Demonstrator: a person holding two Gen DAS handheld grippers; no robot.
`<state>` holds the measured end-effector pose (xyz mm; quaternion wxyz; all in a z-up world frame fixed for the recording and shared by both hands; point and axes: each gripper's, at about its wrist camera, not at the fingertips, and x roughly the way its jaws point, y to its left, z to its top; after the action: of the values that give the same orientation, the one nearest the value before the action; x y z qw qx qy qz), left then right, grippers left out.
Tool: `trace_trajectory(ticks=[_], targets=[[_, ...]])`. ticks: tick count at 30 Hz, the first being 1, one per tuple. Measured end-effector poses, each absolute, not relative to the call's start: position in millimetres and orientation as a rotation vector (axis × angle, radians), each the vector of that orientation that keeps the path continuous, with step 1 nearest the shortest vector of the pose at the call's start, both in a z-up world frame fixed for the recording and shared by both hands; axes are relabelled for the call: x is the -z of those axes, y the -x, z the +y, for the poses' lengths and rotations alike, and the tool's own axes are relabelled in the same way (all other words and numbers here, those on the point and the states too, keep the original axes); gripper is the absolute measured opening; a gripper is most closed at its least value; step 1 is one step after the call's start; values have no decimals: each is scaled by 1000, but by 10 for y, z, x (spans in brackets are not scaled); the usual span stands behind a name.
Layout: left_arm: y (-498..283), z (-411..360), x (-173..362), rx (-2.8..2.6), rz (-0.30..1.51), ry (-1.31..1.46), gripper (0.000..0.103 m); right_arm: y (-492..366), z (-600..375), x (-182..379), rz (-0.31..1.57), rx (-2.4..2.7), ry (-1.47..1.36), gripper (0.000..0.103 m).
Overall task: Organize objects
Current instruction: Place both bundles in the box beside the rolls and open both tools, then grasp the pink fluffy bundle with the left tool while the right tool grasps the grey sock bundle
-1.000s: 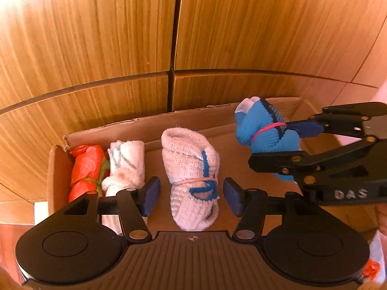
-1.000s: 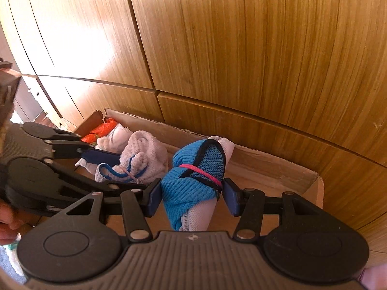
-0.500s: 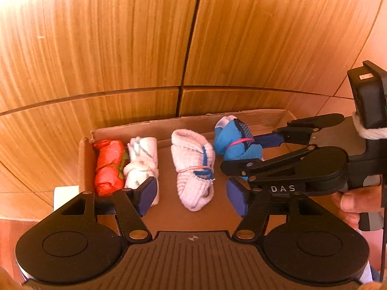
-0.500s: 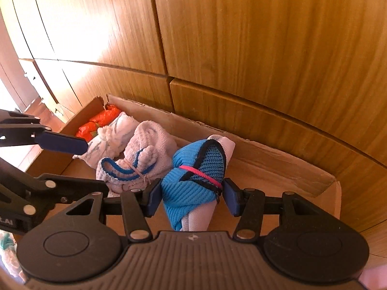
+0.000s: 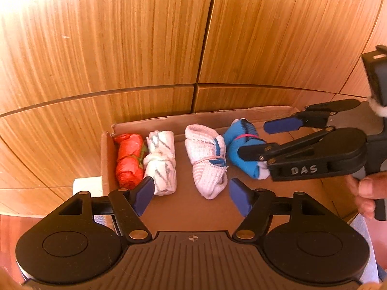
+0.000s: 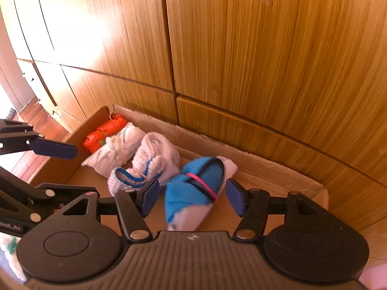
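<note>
An open cardboard box holds a row of rolled sock bundles: orange, white with grey marks, pale pink with blue trim, and blue with a pink band. My left gripper hovers above the box's near side. Its jaws are opening with nothing between them. My right gripper straddles the blue bundle, which lies on the box floor. Those jaws are opening and the pads stand clear of the bundle. In the left wrist view, the right gripper reaches in from the right.
Wooden cabinet panels rise directly behind the box. A small white object sits outside the box's left wall. A person's hand grips the right tool's handle. The left gripper's finger crosses the right wrist view.
The right jaws have let go of the blue bundle, which now rests in the box. The left gripper has drawn back and up from the pink bundle, with its jaws spread wider.
</note>
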<state>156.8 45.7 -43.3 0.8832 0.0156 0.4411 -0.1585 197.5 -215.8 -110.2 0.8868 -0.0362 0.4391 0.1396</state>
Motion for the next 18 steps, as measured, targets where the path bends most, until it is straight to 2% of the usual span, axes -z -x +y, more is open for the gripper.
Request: trace_trajectory(ticks=[11, 18], targets=[[-1132, 637, 217, 307, 899, -37, 77, -1473, -2041, 540, 863, -245, 61, 64], [-518, 763, -95, 330, 826, -57, 84, -565, -1929, 212, 796, -221, -24, 75]])
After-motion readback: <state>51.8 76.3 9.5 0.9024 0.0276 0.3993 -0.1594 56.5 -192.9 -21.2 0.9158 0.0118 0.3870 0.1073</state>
